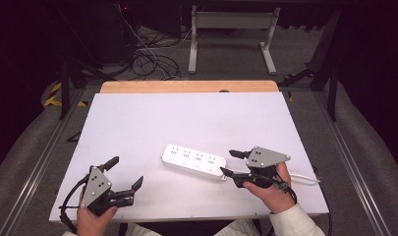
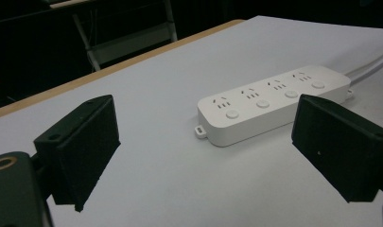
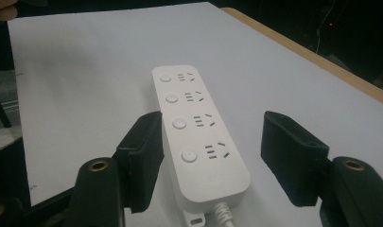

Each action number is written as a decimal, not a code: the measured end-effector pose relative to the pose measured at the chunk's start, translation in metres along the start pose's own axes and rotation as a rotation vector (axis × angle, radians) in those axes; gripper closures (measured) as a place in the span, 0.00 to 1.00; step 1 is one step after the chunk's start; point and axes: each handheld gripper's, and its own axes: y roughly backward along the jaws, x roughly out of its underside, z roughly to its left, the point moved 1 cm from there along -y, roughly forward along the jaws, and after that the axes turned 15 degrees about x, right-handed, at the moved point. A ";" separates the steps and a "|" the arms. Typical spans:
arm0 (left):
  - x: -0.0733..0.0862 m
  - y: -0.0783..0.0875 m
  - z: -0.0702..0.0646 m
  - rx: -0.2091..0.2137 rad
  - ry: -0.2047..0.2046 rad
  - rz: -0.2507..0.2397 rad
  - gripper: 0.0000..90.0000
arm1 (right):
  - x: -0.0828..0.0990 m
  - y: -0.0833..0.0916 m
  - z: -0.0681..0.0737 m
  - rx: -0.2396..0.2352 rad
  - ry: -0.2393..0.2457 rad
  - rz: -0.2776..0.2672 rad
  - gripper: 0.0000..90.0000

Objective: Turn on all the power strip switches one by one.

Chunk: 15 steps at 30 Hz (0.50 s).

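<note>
Fingers [image 3: 144,156] on my right gripper [image 1: 232,162] stand spread either side of the near end of the white power strip [image 1: 194,162], with a clear gap on both flanks; nothing is pinched. From the right gripper view the strip's long axis runs straight away from me between the jaws, its 4 sockets and 4 round buttons in a row, and its cord [image 3: 223,213] leaves at the end closest to the jaws. That alignment is what the coming move hangs on, as I judge it: the jaws straddle the strip across its narrow width, so closing would catch its 2 long sides near the cord end.

On the high view the strip lies on the white table [image 1: 137,123], a little right of centre, slanting slightly. My right gripper is just beside its right end, plainly the nearer 1. My left gripper [image 1: 126,175] hovers well apart, at the near left, its jaws wide and empty, pointing toward the strip's far end.
</note>
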 end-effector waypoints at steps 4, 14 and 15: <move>0.000 0.000 0.000 0.002 0.000 0.000 0.10 | -0.004 -0.005 0.003 -0.011 0.014 -0.001 0.44; 0.000 0.001 0.000 0.007 0.006 -0.002 0.10 | -0.010 -0.009 0.003 -0.065 -0.017 0.032 0.70; 0.000 0.001 0.000 0.007 0.006 -0.004 0.10 | -0.013 -0.010 0.004 -0.071 -0.026 0.035 0.74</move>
